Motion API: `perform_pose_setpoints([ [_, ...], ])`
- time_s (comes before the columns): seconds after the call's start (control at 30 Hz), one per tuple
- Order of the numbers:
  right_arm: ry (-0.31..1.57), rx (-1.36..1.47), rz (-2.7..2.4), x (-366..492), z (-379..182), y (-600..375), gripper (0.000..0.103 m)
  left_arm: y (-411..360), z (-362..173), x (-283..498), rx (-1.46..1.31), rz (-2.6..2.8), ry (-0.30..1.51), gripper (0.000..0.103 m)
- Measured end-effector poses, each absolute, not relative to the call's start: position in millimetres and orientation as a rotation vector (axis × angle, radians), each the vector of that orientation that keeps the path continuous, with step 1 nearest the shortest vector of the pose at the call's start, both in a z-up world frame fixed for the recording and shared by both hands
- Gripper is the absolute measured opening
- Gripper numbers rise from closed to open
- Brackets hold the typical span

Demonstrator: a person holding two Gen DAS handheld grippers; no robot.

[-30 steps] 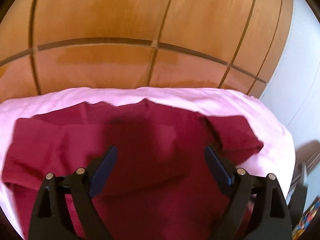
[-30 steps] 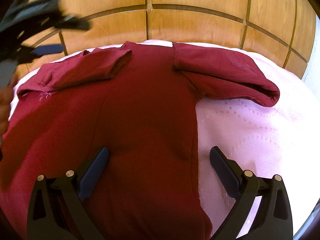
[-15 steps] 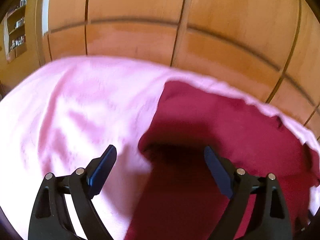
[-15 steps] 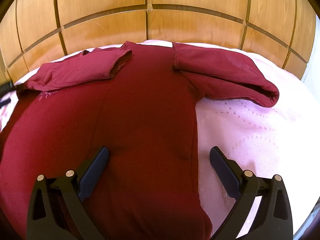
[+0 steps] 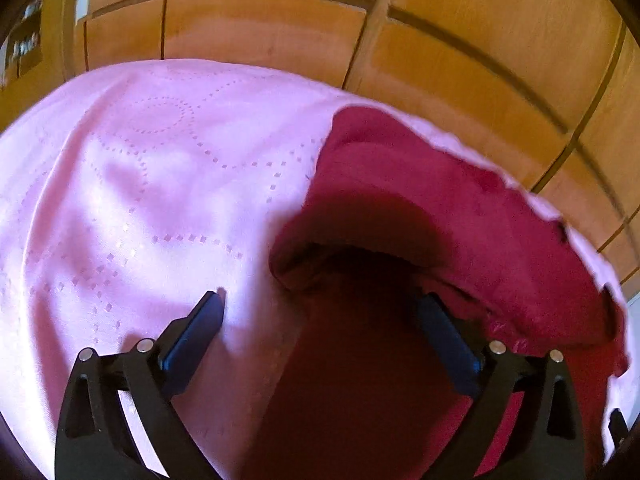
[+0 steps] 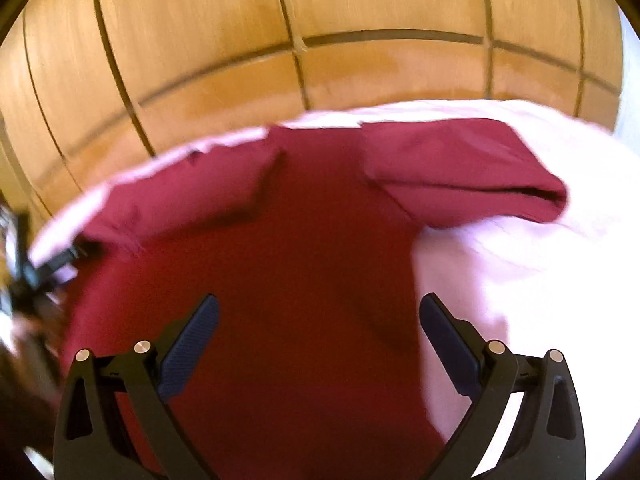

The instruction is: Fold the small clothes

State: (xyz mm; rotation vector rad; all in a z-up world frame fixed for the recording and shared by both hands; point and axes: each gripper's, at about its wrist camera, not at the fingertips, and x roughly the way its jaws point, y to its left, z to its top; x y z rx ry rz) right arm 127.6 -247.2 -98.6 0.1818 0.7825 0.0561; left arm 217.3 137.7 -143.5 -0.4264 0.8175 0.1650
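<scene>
Right wrist view takes in the biggest things first: a wooden panelled wall (image 6: 320, 40) at twelve o'clock, then a pink bedspread (image 6: 540, 280) running from three to five o'clock, then the maroon shirt (image 6: 304, 264) spread flat on it across the centre. Both sleeves are already turned in over the chest, one at ten o'clock (image 6: 192, 196) and one at one o'clock (image 6: 460, 168), which suits a fold partly made; the body probably comes next. The right gripper (image 6: 319, 316) hovers over the lower body of the shirt, its jaws wide though they have just been closing a little, with nothing pinched between them. The shirt's side edge runs down just inside its right finger.

From the left wrist, the bedspread (image 5: 140, 200) fills nine to eleven o'clock and the shirt (image 5: 460, 208) lies from one to five. The left gripper (image 5: 320, 312) has its jaws wide, having just been opening, and straddles the shirt's side edge by the sleeve fold (image 5: 304, 256), a likely place to take hold. No cloth is clamped yet.
</scene>
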Motion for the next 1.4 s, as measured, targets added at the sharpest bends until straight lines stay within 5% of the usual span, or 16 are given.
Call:
perform_pose_setpoints([
  [0.13,0.824,0.231,0.153,160,-92,-230,0.070,163,-151,195,-0.622,0.133,0.721,0.099],
  [0.37,0.906,0.356,0.146,226,-118,-216,0.061,152,-157,197,-0.574,0.159,0.729,0.099],
  [0.43,0.914,0.359,0.144,238,-125,-211,0.030,144,-159,200,-0.536,0.178,0.740,0.099],
  [0.53,0.907,0.309,0.121,244,-121,-210,0.007,138,-163,204,-0.503,0.196,0.753,0.099],
  [0.77,0.898,0.237,0.046,248,-130,-218,0.007,131,-168,211,-0.455,0.221,0.778,0.099],
  [0.8,0.883,0.259,0.054,246,-132,-220,0.008,132,-168,211,-0.459,0.218,0.777,0.099],
  [0.87,0.875,0.296,0.074,244,-131,-225,0.026,133,-169,209,-0.467,0.214,0.774,0.099],
  [0.9,0.880,0.316,0.086,240,-129,-228,0.052,133,-169,209,-0.465,0.215,0.775,0.099],
  [0.93,0.872,0.321,0.089,233,-125,-230,0.068,132,-169,209,-0.462,0.216,0.778,0.100],
  [1.1,0.826,0.092,-0.001,184,-106,-225,0.069,134,-168,210,-0.471,0.208,0.777,0.100],
  [1.2,0.820,-0.079,-0.144,158,-108,-232,0.089,135,-167,209,-0.476,0.206,0.783,0.100],
  [1.4,0.846,-0.208,-0.389,128,-120,-261,0.099,128,-156,192,-0.472,0.157,0.808,0.100],
])
